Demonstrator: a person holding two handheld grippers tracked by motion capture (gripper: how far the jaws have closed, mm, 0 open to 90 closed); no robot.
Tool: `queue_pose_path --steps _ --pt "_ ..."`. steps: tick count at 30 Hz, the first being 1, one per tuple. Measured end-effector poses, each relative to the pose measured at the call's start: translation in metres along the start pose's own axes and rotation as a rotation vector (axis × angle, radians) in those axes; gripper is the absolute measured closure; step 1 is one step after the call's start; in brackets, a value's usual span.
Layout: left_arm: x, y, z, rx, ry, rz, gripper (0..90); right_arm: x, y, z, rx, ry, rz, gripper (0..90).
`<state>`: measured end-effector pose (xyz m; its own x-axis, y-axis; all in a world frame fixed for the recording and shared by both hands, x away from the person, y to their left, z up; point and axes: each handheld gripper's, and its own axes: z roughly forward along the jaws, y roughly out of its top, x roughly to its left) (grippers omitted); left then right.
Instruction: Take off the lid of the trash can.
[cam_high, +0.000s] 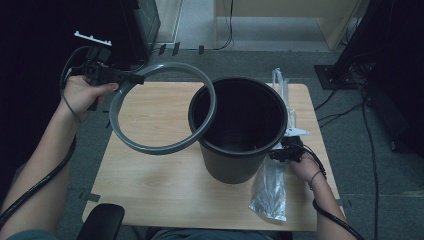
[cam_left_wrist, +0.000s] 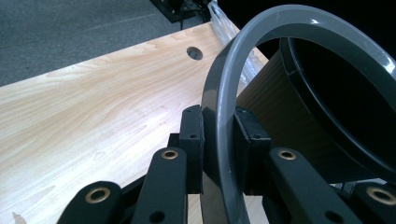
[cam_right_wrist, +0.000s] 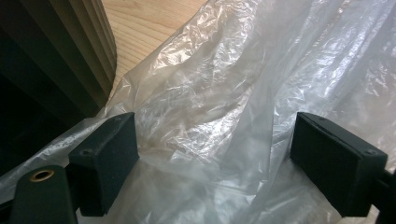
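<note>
High view: table (cam_high: 150, 175) carries the bin (cam_high: 239, 131) right of centre, mouth up, no liner in it as far as I can see. Ring (cam_high: 162, 107) is off the bin, held up and tilted; its right arc overlaps the bin's left rim, the rest hangs out to the left over bare wood. Clear bag (cam_high: 270, 187) lies flat on the table along the bin's right side, long axis running front to back, near end by the table's front edge. Left gripper (cam_high: 131, 78) is clamped on the ring's far-left arc; left gripper view has both pads (cam_left_wrist: 192, 140) pressed on the band (cam_left_wrist: 219, 140). Right gripper (cam_high: 281, 154) sits at the bin's near-right rim, just over the bag; right gripper view shows jaws spread wide with film (cam_right_wrist: 210, 116) between them, pads (cam_right_wrist: 109, 149) not pinching. Key relation: bag is directly under and ahead of the right gripper, so that hand is the one to take it; ring stays clear to the left.
</note>
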<state>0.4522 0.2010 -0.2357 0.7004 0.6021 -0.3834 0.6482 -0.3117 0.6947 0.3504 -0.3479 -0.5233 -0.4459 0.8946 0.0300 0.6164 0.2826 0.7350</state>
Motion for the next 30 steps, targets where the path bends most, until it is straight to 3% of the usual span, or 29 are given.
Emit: queue_pose_path --steps 21,30 --pt "0.020 -0.024 -0.020 -0.015 0.042 -0.051 75.2 0.000 0.000 0.000 0.000 -0.001 0.001 15.2" --pt "0.024 -0.035 -0.028 -0.024 0.047 -0.046 75.0 0.000 0.000 0.000 0.000 -0.002 0.001 15.2"
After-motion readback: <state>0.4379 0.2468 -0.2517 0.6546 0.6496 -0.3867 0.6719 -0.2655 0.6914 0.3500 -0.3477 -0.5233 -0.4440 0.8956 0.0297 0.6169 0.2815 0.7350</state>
